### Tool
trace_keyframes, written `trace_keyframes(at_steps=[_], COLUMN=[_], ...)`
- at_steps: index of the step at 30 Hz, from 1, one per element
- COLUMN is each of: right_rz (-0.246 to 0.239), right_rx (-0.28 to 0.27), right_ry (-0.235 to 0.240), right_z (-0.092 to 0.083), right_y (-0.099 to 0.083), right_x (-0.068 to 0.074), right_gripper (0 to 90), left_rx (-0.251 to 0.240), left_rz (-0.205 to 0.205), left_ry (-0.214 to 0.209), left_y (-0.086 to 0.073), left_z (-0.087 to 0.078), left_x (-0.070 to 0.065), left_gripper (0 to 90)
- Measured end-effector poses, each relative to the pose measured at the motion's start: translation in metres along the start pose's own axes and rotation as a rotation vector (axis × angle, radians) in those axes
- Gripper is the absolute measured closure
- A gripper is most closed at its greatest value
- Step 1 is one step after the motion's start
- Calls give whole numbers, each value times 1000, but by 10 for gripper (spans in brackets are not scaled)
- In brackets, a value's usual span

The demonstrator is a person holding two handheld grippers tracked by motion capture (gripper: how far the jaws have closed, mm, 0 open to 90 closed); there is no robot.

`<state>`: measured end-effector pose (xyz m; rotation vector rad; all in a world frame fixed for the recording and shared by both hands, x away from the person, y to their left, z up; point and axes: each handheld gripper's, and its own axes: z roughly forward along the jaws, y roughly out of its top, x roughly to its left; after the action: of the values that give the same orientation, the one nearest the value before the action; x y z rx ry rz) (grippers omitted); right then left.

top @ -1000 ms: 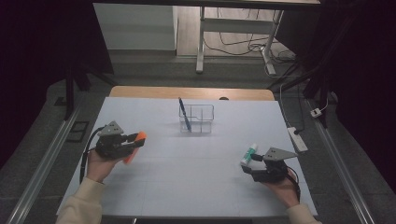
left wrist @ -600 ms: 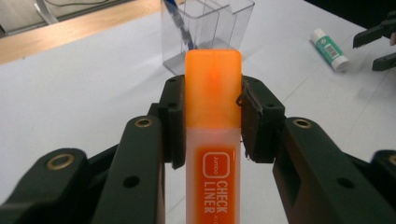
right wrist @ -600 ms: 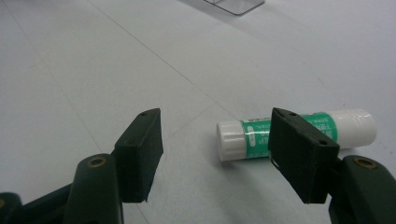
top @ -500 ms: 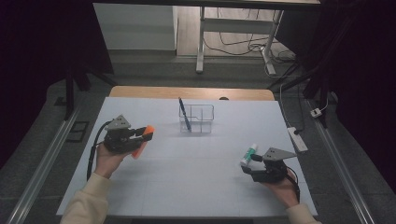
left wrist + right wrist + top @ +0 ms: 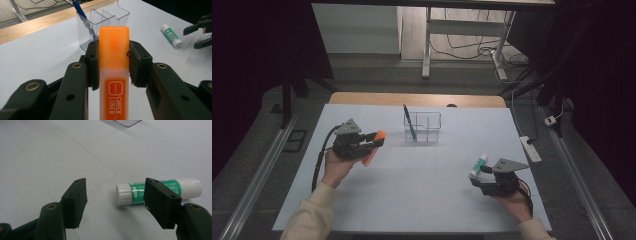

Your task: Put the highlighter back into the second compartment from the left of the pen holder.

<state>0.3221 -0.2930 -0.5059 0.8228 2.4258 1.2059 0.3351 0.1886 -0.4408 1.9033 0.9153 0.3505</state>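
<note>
Between the left tongs [image 5: 110, 66], pinched mid-barrel: orange highlighter [image 5: 114, 62], light, rigid, slick plastic. Right tongs [image 5: 115, 202] spread beside glue stick [image 5: 160, 190].

A person's left gripper [image 5: 373, 141] grips an orange marker [image 5: 373, 148] above a white table [image 5: 422, 200]. The right gripper [image 5: 483, 176] rests open by a glue stick [image 5: 478, 166]. A clear organiser [image 5: 424, 127] holds a blue pen [image 5: 409, 121].

The organizer [image 5: 422, 127] stands alone toward the far middle of the table [image 5: 422, 200], with bare surface on every side. A pen [image 5: 409, 122] leans in its left compartment; the other compartments stand open from above. A glue stick [image 5: 478, 166] lies near the right, well apart from it.
</note>
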Motion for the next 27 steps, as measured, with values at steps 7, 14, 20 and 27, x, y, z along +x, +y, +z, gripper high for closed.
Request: trace_keyframes(at_steps=[7,14,20,27], right_rz=[-2,4,3,3], right_rx=[6,-2,-5,-12], right_ry=[-7,-12,-6,-5], right_z=[0,-1,-1,-2], right_y=[0,0,0,0], right_x=[0,0,-1,-2], right_gripper=[345,345,345,345], left_rx=[2,-20,-40,-45], left_rz=[-3,-16,-35,-26], left_ry=[-13,-39,-62,-68], left_y=[1,6,17,29], left_z=[8,15,26,36], left_x=[0,1,1,1], left_gripper=[648,648,648,647])
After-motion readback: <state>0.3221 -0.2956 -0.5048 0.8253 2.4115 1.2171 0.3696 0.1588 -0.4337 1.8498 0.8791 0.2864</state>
